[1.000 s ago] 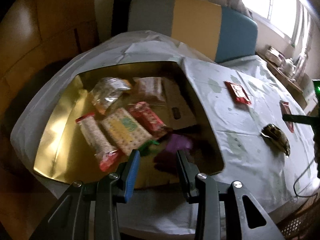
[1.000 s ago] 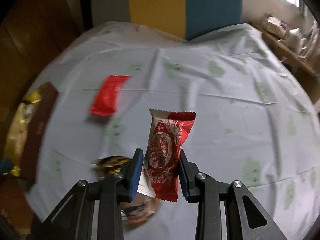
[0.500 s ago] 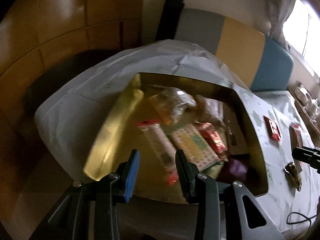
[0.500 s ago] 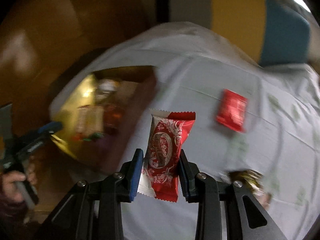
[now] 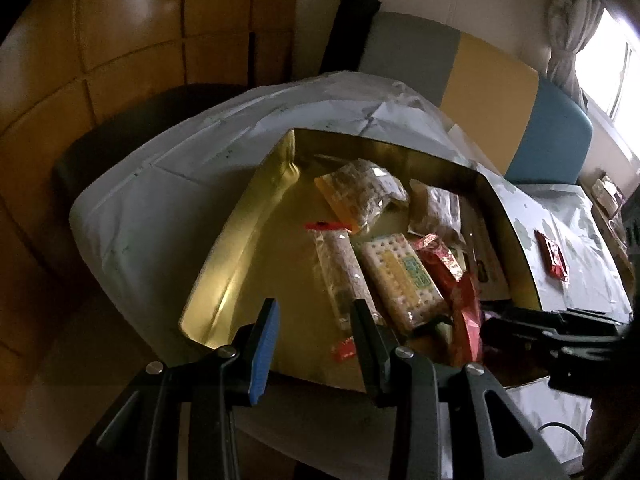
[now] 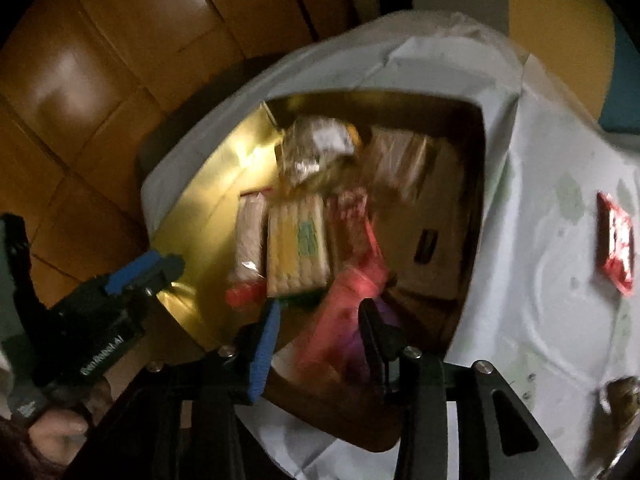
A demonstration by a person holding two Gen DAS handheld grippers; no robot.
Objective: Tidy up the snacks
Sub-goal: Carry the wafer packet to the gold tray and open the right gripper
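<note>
Loosely parted, right gripper (image 6: 316, 320) fingers have just released one red packet (image 6: 352, 308) above the gold box (image 5: 224, 276).

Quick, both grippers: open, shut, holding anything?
Left gripper: open, empty, over the gold box.
Right gripper: jaws just opened; the red snack, blurred, is between them and looks released.

Wood-panelled wall (image 5: 120, 40); grey-yellow-blue bench back (image 5: 480, 80); bright window (image 5: 616, 60).

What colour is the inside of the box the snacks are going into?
Shiny gold; the box lining shows best in the left wrist view.
</note>
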